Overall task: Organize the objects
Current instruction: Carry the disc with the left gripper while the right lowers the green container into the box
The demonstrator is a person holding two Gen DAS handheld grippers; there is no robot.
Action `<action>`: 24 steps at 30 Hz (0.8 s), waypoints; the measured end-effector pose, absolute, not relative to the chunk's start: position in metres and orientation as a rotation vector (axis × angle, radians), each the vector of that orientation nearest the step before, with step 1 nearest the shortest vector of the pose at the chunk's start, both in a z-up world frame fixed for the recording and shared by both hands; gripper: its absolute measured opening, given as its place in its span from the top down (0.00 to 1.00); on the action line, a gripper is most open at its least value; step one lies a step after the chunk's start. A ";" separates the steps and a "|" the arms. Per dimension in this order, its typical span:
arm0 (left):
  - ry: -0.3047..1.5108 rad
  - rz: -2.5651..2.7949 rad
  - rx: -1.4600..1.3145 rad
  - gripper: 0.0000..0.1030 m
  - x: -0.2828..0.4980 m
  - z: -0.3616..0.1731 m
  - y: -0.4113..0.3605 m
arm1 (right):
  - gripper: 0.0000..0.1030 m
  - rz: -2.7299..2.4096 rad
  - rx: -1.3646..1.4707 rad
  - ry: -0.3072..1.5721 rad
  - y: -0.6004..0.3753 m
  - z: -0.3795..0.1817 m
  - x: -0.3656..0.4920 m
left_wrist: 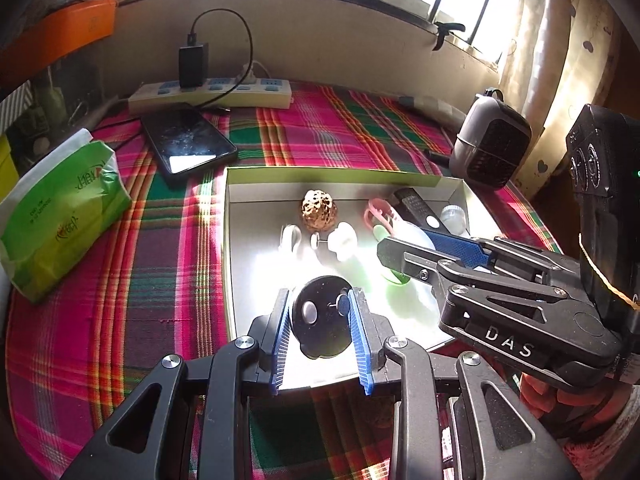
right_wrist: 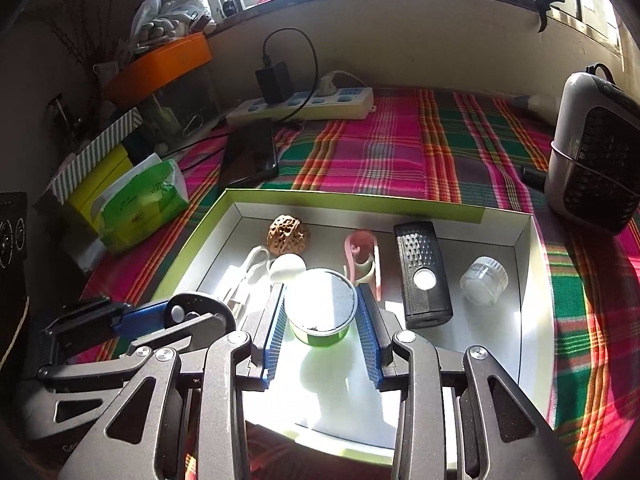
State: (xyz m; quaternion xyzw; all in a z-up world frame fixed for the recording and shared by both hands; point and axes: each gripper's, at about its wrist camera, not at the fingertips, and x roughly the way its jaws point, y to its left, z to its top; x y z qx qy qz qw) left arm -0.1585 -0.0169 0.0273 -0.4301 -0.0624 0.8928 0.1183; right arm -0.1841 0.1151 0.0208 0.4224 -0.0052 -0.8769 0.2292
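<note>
A black round disc [left_wrist: 320, 330] with a silver button sits between the blue pads of my left gripper [left_wrist: 319, 312], which is shut on it above the near part of a shallow white box [left_wrist: 320, 171]. My right gripper [right_wrist: 321, 314] is shut on a small green tub [right_wrist: 320, 332] with a pale lid, also over the box [right_wrist: 360, 202]. Each gripper shows at the edge of the other's view. On the box floor lie a walnut [right_wrist: 288, 232], a pink clip [right_wrist: 362, 256], a black remote [right_wrist: 424, 276], a clear little jar [right_wrist: 484, 280] and a white cable [right_wrist: 250, 268].
The box rests on a plaid cloth [right_wrist: 400, 152]. A phone [left_wrist: 188, 144] and a power strip [left_wrist: 212, 94] with a charger lie behind it. A green tissue pack [left_wrist: 64, 208] is at the left, a grey fan heater [right_wrist: 596, 160] at the right.
</note>
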 end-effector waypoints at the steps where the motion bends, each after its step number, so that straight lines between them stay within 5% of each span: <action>1: -0.179 2.611 -1.264 0.75 -0.159 0.026 -0.017 | 0.65 -2.410 1.169 -0.016 0.115 0.020 -0.186; 24: -0.065 2.628 -1.292 0.75 -0.166 0.020 -0.004 | 0.65 -2.405 1.146 0.066 0.104 0.015 -0.198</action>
